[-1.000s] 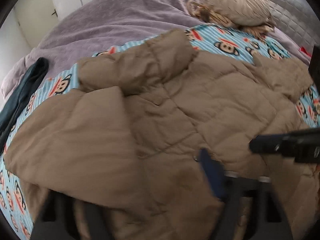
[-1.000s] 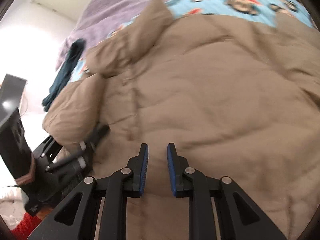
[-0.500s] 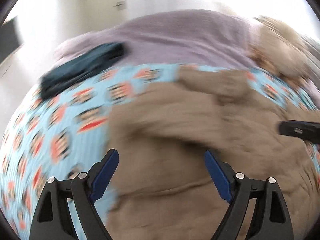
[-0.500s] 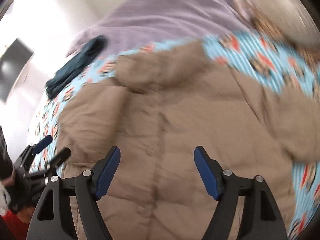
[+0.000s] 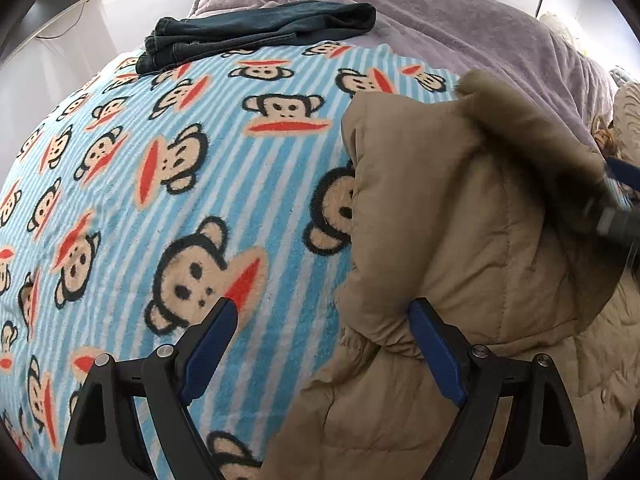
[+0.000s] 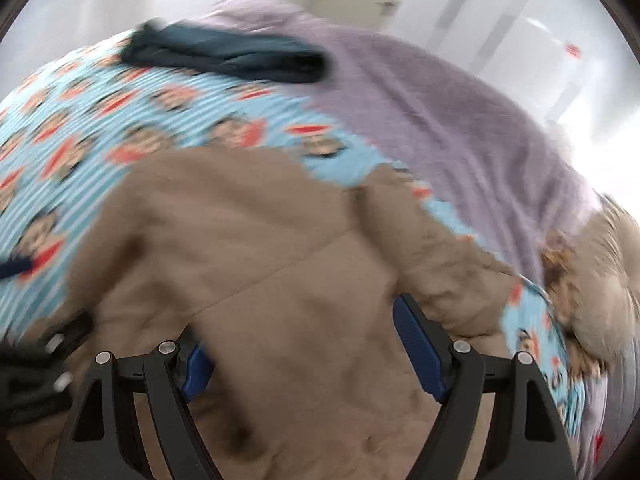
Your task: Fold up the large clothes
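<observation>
Lying partly between the spread left fingers (image 5: 434, 350): tan jacket (image 5: 460, 240).

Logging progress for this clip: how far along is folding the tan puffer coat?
Partly done: the tan coat lies bunched on the monkey blanket, one padded part folded over its body. Nothing is in hand: left gripper and right gripper are both open above it. Squaring it into a compact bundle remains. Folded jeans lie apart.

Bare monkey-print blanket (image 5: 168, 184) filling the frame's left, tan puffer coat (image 5: 472, 240) bulking right, folded dark jeans (image 5: 256, 32) blocking upper left
</observation>
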A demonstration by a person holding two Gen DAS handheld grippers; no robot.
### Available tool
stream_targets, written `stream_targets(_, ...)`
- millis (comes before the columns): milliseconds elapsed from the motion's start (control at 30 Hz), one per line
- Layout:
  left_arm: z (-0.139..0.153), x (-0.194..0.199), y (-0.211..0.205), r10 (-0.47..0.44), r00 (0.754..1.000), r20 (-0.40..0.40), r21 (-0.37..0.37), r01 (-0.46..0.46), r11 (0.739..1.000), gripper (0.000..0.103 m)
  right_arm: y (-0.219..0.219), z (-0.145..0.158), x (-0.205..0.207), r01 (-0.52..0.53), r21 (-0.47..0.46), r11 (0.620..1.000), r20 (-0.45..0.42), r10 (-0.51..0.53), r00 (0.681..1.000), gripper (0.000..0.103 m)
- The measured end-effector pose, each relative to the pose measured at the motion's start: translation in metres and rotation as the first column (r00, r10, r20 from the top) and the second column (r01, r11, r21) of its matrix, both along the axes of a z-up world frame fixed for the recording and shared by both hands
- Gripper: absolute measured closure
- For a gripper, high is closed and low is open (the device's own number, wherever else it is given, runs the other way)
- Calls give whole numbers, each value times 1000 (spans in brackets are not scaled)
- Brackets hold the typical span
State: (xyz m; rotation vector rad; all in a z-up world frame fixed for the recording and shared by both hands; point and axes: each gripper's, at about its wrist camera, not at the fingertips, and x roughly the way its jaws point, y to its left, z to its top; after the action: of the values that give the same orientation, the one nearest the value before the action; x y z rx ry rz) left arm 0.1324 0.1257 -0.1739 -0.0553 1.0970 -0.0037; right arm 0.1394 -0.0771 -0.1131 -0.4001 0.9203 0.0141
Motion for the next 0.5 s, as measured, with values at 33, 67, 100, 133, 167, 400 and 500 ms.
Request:
stream_targets(33,1,0,1,-3,1000,-4,-3,3,1000,15,-13,6,2,59,40,997,18,-60,998,20)
stream_targets(67,3,-1,3,-5,1000,-11,-11,5,1000,15,-35,11,6,145,110,983,18,-148,989,20)
stream_targets(100,7,1,6,-8,1000,-22,-33,7,999,15,-62,12,8,234,187,954,-4,-238,971,20)
stream_targets(133,12,3,10,-12,1000,-23,-81,10,997,15,-91,10,7,325,272,906,-48,-324,945,19)
stream_targets(167,19,6,17,-16,1000,-16,-140,14,990,15,-112,6,5,380,329,865,-91,-371,924,19)
stream_targets(400,14,76,51,-54,993,-102,-479,-2,878,15,-216,-46,-20,600,616,511,-413,-440,797,20)
stream_targets(500,-12,105,48,-71,979,-193,-581,-55,812,15,-232,-55,-24,621,688,377,-456,-441,773,25)
